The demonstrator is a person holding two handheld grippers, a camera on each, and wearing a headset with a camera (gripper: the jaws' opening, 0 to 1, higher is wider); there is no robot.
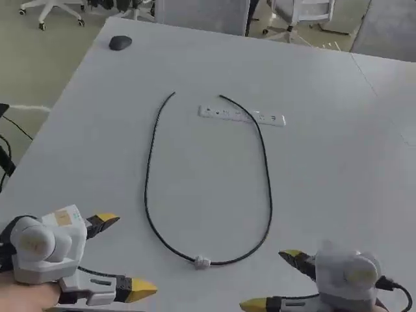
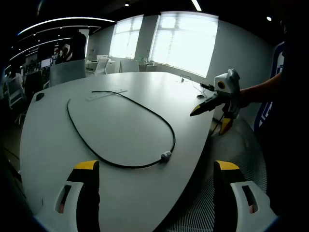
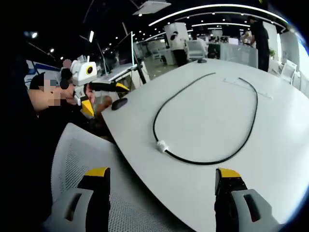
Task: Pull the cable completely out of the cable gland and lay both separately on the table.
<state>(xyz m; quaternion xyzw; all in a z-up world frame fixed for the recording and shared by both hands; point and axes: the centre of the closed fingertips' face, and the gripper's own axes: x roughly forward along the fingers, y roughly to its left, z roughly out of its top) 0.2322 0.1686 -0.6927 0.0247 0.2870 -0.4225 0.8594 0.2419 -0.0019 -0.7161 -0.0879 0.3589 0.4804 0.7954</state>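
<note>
The jaws of the left gripper [image 1: 133, 252] stood wide apart and held nothing, and those of the right gripper [image 1: 263, 279] were spread in the same way, also empty. Both hovered at the near edge of the white tabletop [image 1: 325, 162], the left one on the left, the right one on the right.

Between them, a little further in from the edge, lay the small pale grey cable gland [image 1: 202, 262], flat on the tabletop and touched by neither gripper. It sat on the thin black cable [image 1: 148, 169] at the bottom of a long U-shaped loop. At that place the cable ran across, from one gripper toward the other, so the long axis of the gland pointed to the sides and not away from the person. From the gland the two arms of the loop went far up the tabletop, and their free ends lay near a flat white power strip [image 1: 242, 115].

The gland seemed about equally near to both grippers. I judge that each could come in from its own side, one on the gland and one on the cable just beside it.
</note>
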